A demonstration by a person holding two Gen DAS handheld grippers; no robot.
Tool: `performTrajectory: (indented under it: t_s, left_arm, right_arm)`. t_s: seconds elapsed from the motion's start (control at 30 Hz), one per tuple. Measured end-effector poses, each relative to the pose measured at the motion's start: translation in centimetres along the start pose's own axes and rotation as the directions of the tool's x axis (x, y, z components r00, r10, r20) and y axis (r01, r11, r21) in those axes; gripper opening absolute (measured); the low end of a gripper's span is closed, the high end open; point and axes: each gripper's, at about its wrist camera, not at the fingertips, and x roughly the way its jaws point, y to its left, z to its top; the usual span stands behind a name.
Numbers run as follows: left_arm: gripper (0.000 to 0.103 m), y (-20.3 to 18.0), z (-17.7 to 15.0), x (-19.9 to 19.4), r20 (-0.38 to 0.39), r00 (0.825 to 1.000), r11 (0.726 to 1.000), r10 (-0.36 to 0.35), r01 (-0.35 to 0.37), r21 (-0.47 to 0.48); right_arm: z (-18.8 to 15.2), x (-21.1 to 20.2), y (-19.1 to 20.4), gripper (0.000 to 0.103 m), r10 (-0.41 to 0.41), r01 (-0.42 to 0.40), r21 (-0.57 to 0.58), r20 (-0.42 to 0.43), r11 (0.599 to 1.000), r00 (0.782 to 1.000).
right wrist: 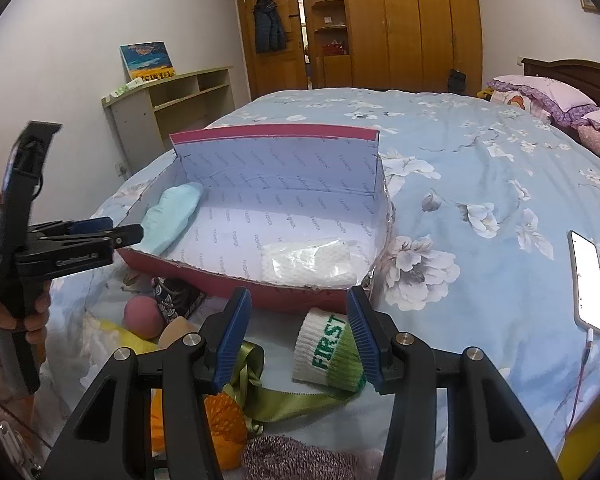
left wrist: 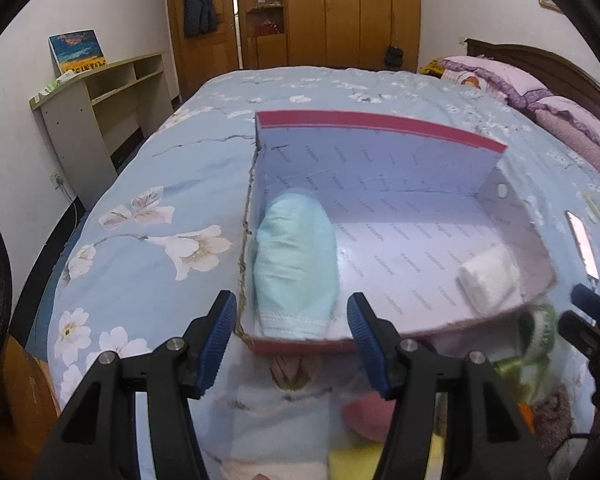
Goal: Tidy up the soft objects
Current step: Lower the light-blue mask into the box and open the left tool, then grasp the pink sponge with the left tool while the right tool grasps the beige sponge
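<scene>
My left gripper (left wrist: 292, 322) fingers gape, released, over the box (left wrist: 300, 346) rim; right gripper (right wrist: 300, 324) likewise released, grasping nothing; near items blurred.

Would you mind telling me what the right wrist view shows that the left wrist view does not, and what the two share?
Only the right wrist view shows the whole left gripper from the side, held in a hand, plus the lit phone in full, the "FIRST" sock, green ribbon and orange object clearly.

Only the left wrist view looks straight down the light blue cloth, and shows the box's torn left edge.

Both share the pink box, the white packet in its right part, the floral bedspread, and open, empty jaws.
</scene>
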Motion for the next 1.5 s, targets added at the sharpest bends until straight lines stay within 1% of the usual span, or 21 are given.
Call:
performTrajectory:
  t_s: [0.17,0.37,0.5,0.67,0.93,1.1,1.13,1.23,1.3,1.33,1.5]
  left_arm:
    - [0.061,-0.9,-1.5,-1.9,-0.016,0.999,0.999,-0.047,0.048,0.004]
    - [0.061,-2.1,-3.1,-2.8,-0.047,0.994,0.995,-0.101,0.102,0.007]
    - [0.061,-2.9,-4.0,-2.3,-0.070,0.992,0.994,-0.105,0.106,0.015]
    - [0.061,-3.2,-4.9,-1.3,-0.112,0.986,0.992,-0.122,0.123,-0.006]
    - [0.061,-3.2,-5.2,-1.2,-0.113,0.984,0.990,-0.141,0.139,-0.024]
    - [0.060,-3.7,-5.7,-1.1,-0.126,0.975,0.983,-0.183,0.182,-0.015]
    - [0.060,-3.9,-5.8,-0.9,-0.131,0.975,0.984,-0.180,0.180,-0.011]
    - [0.059,-4.1,-5.9,-0.5,-0.133,0.977,0.986,-0.169,0.169,-0.010]
    - [0.055,-4.0,-5.8,-0.4,-0.128,0.978,0.986,-0.167,0.167,-0.015]
    - [0.051,-3.9,-5.8,-0.4,-0.124,0.979,0.986,-0.165,0.164,-0.017]
    - [0.049,-3.6,-5.8,-0.7,-0.109,0.977,0.983,-0.182,0.180,-0.023]
  right_arm:
    - [-0.3,-0.4,0.0,0.051,0.001,-0.001,-0.005,-0.002,1.000,1.000]
    - [-1.1,-1.3,0.0,0.051,0.001,-0.001,-0.004,-0.003,1.000,1.000]
    - [-1.7,-2.0,0.2,0.051,0.006,-0.006,-0.004,-0.003,1.000,1.000]
    - [-2.3,-2.5,0.4,0.051,0.009,-0.009,-0.006,-0.009,1.000,1.000]
    - [-2.7,-2.2,0.7,0.051,0.021,-0.021,-0.001,-0.024,1.000,0.999]
    - [-2.9,-2.0,0.8,0.051,0.025,-0.025,0.001,-0.031,1.000,0.999]
    - [-2.9,-1.9,0.8,0.051,0.025,-0.025,0.001,-0.032,1.000,0.999]
    - [-3.0,-1.8,0.8,0.051,0.026,-0.026,0.005,-0.037,1.000,0.999]
    - [-3.1,-1.7,0.8,0.051,0.026,-0.026,0.004,-0.040,1.000,0.999]
    - [-3.1,-1.7,0.8,0.051,0.026,-0.026,0.004,-0.041,1.000,0.999]
    - [-3.2,-1.3,1.1,0.051,0.030,-0.030,0.001,-0.051,1.000,0.998]
